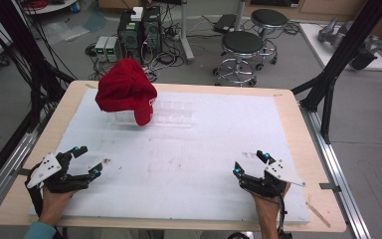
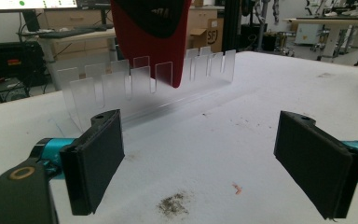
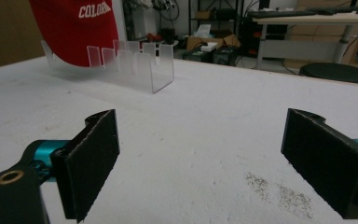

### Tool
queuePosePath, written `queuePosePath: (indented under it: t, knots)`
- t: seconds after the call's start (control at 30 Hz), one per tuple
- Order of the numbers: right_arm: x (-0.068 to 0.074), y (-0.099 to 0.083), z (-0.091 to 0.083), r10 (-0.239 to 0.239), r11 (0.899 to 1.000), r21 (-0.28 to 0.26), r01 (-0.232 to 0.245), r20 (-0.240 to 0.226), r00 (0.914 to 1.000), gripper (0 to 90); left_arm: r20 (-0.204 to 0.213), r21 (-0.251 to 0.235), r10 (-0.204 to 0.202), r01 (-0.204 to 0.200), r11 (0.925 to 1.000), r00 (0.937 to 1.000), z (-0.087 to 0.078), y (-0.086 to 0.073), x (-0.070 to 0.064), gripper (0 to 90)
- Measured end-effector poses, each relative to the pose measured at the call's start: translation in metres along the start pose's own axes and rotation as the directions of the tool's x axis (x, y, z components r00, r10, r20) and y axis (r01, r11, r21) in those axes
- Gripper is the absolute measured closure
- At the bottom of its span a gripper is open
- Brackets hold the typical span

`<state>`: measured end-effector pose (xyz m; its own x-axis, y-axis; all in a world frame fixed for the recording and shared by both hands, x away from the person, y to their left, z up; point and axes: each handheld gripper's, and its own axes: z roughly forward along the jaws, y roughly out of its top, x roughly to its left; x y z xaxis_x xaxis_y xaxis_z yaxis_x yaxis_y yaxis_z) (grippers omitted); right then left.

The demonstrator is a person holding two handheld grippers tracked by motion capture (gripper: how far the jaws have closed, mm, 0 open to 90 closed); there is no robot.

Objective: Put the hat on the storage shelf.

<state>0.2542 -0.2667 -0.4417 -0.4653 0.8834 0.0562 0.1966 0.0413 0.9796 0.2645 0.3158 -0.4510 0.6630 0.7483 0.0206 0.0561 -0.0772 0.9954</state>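
A red cap (image 1: 126, 89) with white lettering sits on the left end of a clear slotted acrylic rack (image 1: 171, 113) at the back middle of the white mat. Its brim (image 2: 150, 32) hangs down over the rack (image 2: 135, 84). From the right gripper view the cap (image 3: 74, 30) covers the rack's far end (image 3: 135, 63). My left gripper (image 1: 88, 160) rests open at the front left, held in a hand, nothing between its jaws. At the front right my right gripper (image 1: 250, 163) is open too, and both are well short of the rack.
The white mat (image 1: 189, 164) covers a wooden table (image 1: 298, 114); small dirt smudges (image 2: 173, 204) mark the mat near the grippers. Black frame struts (image 1: 328, 94) stand at both sides. Stools (image 1: 241, 47) and computer boxes (image 1: 139, 32) sit on the floor beyond.
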Motion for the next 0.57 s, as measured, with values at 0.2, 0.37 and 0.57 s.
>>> queuePosePath:
  t: [0.2, 0.37, 0.57]
  knots:
    - [0.0009, -0.0064, 0.0022, -0.010, 1.000, 0.007, 0.010, 0.001, 0.9999, 10.3, -0.012, -0.008, -0.016, 0.016, 0.9998, 0.9998, -0.0009, -0.0006, 0.0009, 16.2]
    - [0.0012, -0.0069, 0.0014, -0.013, 1.000, -0.005, 0.013, 0.000, 0.9999, 10.3, -0.024, -0.036, -0.019, 0.019, 0.9992, 0.9995, -0.0030, -0.0018, 0.0008, 16.2]
    - [0.0031, -0.0082, -0.0003, -0.024, 0.999, -0.022, 0.024, 0.003, 0.9997, 10.3, -0.030, -0.042, -0.027, 0.025, 0.9988, 0.9992, -0.0041, -0.0023, 0.0010, 16.1]
